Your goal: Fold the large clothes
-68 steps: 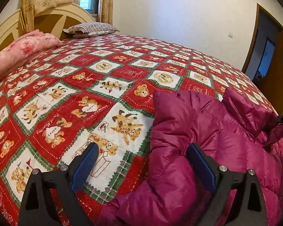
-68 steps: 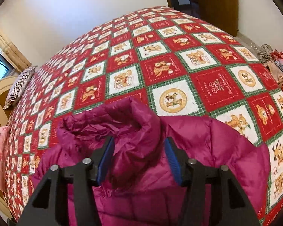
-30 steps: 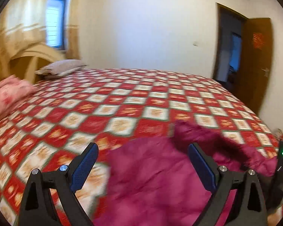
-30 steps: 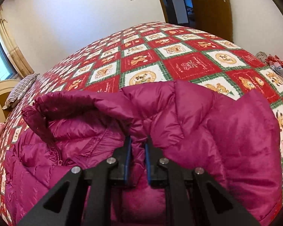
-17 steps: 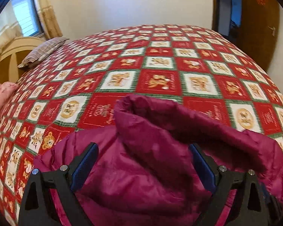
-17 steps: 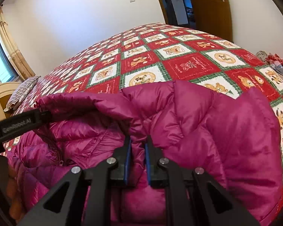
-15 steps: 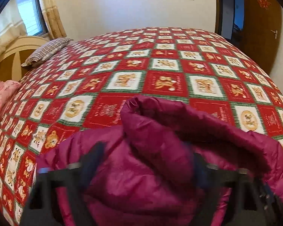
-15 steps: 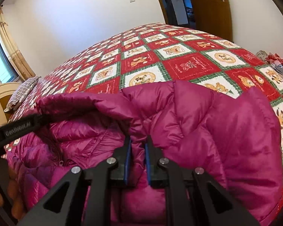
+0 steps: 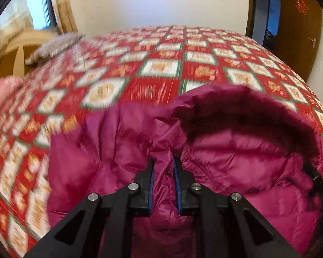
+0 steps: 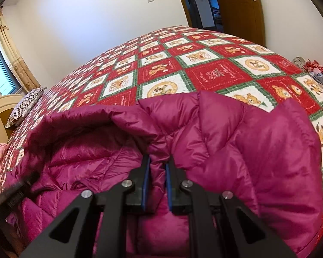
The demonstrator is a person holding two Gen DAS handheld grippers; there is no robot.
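The left hand-held gripper [image 9: 163, 172], wide open a second ago, is now closing its jaws on a fold of the magenta down jacket [image 9: 236, 150] beside its collar; the right hand-held gripper [image 10: 156, 172] stays clenched on the other side. With the jacket on the bed [image 10: 204, 68] pinched at both points, folding can likely begin.

Both wrist cameras sit low and close over the puffy magenta quilted jacket [image 9: 236, 150] [image 10: 236, 133], angled down across the red teddy-bear patchwork quilt [image 9: 152, 88] [image 10: 215, 73] toward its far edge; both share the striped pillow [image 9: 53, 47] [image 10: 25, 105] and doorway.
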